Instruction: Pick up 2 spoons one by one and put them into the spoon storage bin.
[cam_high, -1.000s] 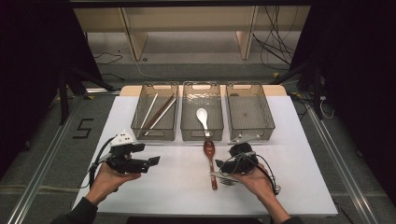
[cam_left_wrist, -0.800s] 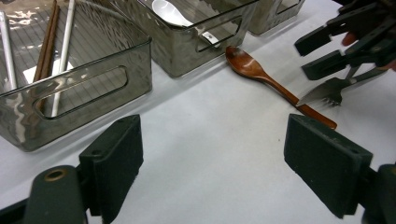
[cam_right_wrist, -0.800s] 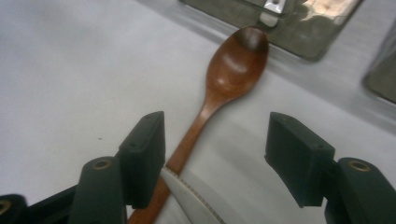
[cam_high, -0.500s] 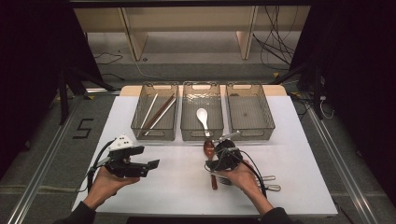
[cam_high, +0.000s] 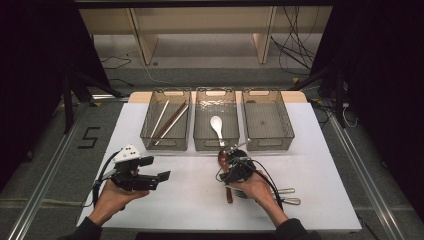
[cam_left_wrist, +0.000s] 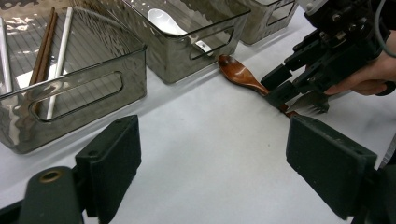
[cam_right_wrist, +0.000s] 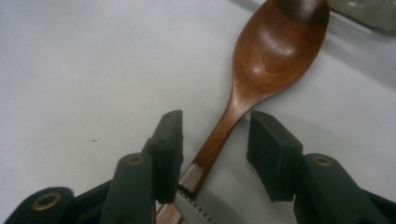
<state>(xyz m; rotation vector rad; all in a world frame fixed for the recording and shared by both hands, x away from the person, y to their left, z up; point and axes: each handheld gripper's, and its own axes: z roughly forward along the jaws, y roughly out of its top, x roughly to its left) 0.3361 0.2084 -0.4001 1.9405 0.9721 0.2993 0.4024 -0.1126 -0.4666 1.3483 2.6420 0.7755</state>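
Two grippers are over the table (cam_high: 150, 210) right now. Your right gripper (cam_high: 231, 167) sits low over the wooden spoon (cam_right_wrist: 261, 70), which lies on the surface just in front of the middle bin, near the table's middle. Its jaws have just been closing and now straddle the spoon's handle: the left pad looks right up against the wood, the other one is apart from it, so no real clamp yet. A metal fork (cam_left_wrist: 312, 103) lies beside the handle, its tines close to that gripper's jaws.

Your left gripper (cam_high: 162, 176) hovers near the front left part of the surface, jaws wide apart with nothing between them.

Three clear bins line the far edge. In the left bin (cam_high: 148, 135) you've got chopsticks (cam_high: 168, 121), some brown, some white. A white spoon (cam_high: 217, 125) lies in the middle bin (cam_high: 198, 142). I can't spot anything in the right bin (cam_high: 285, 135).
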